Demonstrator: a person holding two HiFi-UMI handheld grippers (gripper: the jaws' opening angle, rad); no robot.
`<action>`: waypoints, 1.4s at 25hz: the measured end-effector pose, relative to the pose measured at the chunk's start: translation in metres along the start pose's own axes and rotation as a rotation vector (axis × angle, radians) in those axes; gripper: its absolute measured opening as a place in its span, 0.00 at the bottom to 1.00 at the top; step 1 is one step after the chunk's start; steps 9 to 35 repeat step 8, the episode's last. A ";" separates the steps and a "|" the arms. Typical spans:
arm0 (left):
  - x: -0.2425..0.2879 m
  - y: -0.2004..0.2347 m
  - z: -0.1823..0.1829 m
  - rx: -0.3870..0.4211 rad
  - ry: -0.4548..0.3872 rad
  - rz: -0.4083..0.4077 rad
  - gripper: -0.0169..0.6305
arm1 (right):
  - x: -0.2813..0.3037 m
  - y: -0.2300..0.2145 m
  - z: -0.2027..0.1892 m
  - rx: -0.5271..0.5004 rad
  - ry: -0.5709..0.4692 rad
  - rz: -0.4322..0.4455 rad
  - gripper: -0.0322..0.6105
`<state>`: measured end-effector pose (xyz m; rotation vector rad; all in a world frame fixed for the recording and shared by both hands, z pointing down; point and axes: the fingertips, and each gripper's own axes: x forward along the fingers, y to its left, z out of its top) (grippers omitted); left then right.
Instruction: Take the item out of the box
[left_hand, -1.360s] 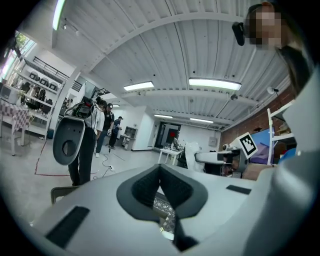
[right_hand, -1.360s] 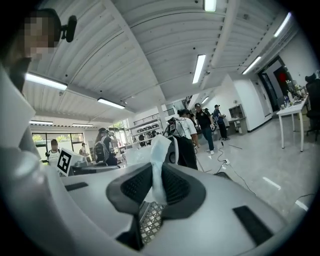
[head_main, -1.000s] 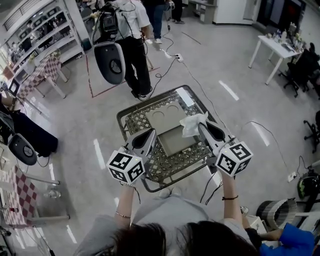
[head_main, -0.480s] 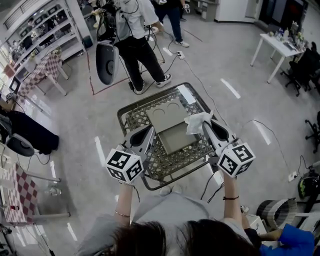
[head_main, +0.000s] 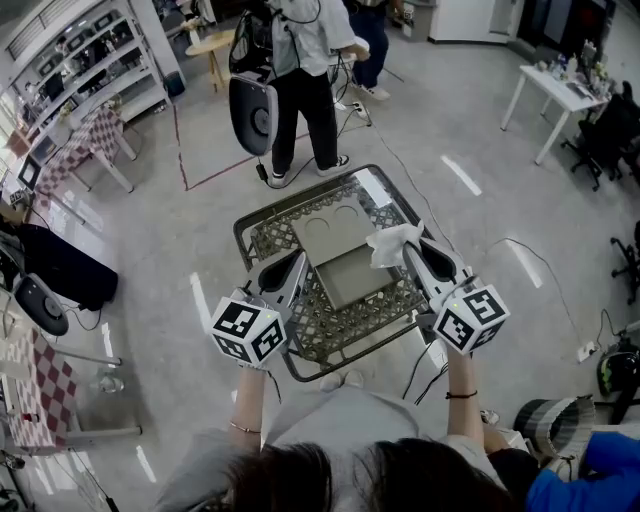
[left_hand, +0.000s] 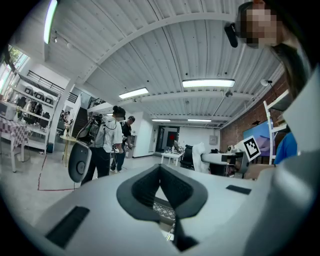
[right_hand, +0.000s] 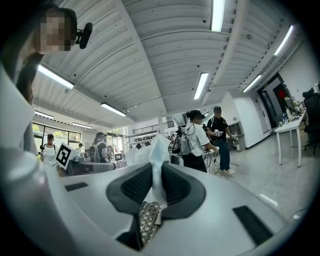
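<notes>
Note open floor (head_main: 180, 230) all round the lattice tabletop (head_main: 330, 325), with a person (head_main: 300, 60) standing beyond its far edge. Find the white item (head_main: 392, 243) clamped in the right gripper (head_main: 405, 247) at the far right corner of the box (head_main: 355, 278), and the left gripper (head_main: 300, 260) by the box's left edge. Confirm only in the gripper views: right pads pinching the item, left jaws together on nothing.

Your right claw (right_hand: 156, 170) points level, and its two dark pads are pressed on a thin white cloth (right_hand: 159, 147). The cloth stands upright between them and rises above the tips. Below the pads, in the narrow gap, you can see a little metal mesh (right_hand: 146, 217). Farther away a person in a white shirt (right_hand: 195, 140) stands beside a person in a dark shirt (right_hand: 220, 132). A white table (right_hand: 290, 130) is at the right.
</notes>
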<state>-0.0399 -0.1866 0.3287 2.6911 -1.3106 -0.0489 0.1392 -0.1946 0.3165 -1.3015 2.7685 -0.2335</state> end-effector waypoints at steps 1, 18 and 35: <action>0.000 0.000 0.000 0.002 0.000 0.000 0.05 | 0.000 0.000 0.000 0.000 -0.001 0.000 0.16; 0.002 0.003 -0.001 0.012 -0.003 0.002 0.05 | 0.001 -0.002 -0.003 0.001 -0.009 0.006 0.16; 0.002 0.003 -0.001 0.012 -0.003 0.002 0.05 | 0.001 -0.002 -0.003 0.001 -0.009 0.006 0.16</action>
